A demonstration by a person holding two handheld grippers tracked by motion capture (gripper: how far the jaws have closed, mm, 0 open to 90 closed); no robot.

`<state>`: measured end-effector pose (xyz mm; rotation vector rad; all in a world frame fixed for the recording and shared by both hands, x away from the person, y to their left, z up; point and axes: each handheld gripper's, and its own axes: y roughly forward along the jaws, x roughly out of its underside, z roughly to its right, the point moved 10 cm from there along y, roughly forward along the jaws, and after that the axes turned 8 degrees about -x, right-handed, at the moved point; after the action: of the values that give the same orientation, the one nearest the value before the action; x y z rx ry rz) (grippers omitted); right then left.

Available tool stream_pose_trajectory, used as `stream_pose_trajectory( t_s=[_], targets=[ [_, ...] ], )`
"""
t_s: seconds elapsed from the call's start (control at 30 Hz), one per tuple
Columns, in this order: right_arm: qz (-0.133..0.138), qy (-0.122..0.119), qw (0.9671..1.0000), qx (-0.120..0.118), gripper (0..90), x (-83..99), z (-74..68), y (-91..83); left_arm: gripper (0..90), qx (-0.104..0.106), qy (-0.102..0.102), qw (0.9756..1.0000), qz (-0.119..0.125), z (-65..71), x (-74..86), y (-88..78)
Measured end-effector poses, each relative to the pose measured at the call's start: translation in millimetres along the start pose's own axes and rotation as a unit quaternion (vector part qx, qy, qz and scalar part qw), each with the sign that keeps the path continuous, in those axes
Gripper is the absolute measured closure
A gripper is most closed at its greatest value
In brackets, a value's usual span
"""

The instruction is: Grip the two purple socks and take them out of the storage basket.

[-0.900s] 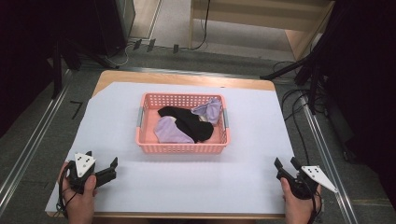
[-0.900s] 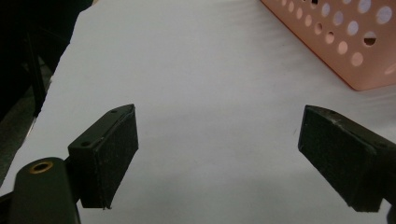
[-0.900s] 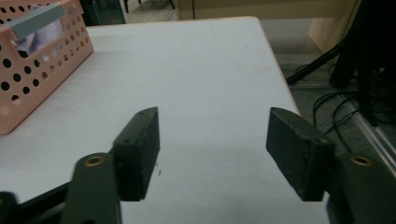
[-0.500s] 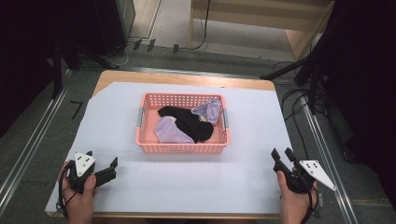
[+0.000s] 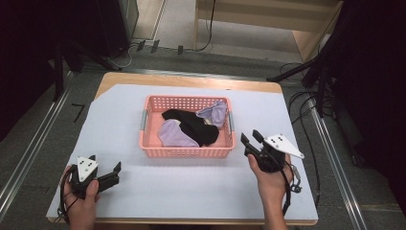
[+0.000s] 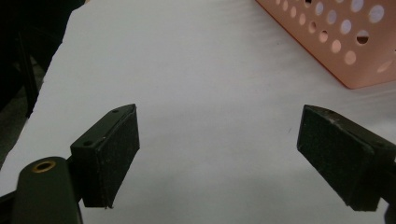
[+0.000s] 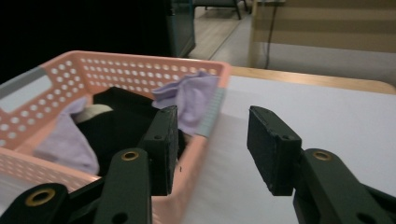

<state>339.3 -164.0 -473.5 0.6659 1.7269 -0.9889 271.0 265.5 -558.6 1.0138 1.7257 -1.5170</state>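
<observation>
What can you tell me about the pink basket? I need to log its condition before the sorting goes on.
The pink basket is rectangular, apparently plastic, with walls pierced by rows of round holes and a grey handle on each short end. It sits upright, mid-table, on the white sheet. Inside lie black cloth and two lilac pieces, one draped against the right end wall. The right gripper, open, is close to its right end, apparently not touching.

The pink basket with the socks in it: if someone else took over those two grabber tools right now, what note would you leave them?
Left gripper: open, holding nothing, low over the white sheet, left of the basket.
Right gripper: open, holding nothing, just off the pink basket's right end, aimed into it.
In the basket: two lilac socks and dark ones, in a loose pile.
Done: nothing taken out yet.
Left: probably grab the socks, the nearest lilac one first.
</observation>
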Motion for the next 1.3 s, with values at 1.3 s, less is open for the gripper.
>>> stream_pose_trajectory(
  t_s=[1.3],
  targets=[
    [-0.196, -0.030, 0.9707, -0.136, 66.5, 28.6, -123.3, 140.6, 14.1, 0.005, 0.001, 1.0000, 0.001, 0.2, -0.2, 0.1]
  ],
)
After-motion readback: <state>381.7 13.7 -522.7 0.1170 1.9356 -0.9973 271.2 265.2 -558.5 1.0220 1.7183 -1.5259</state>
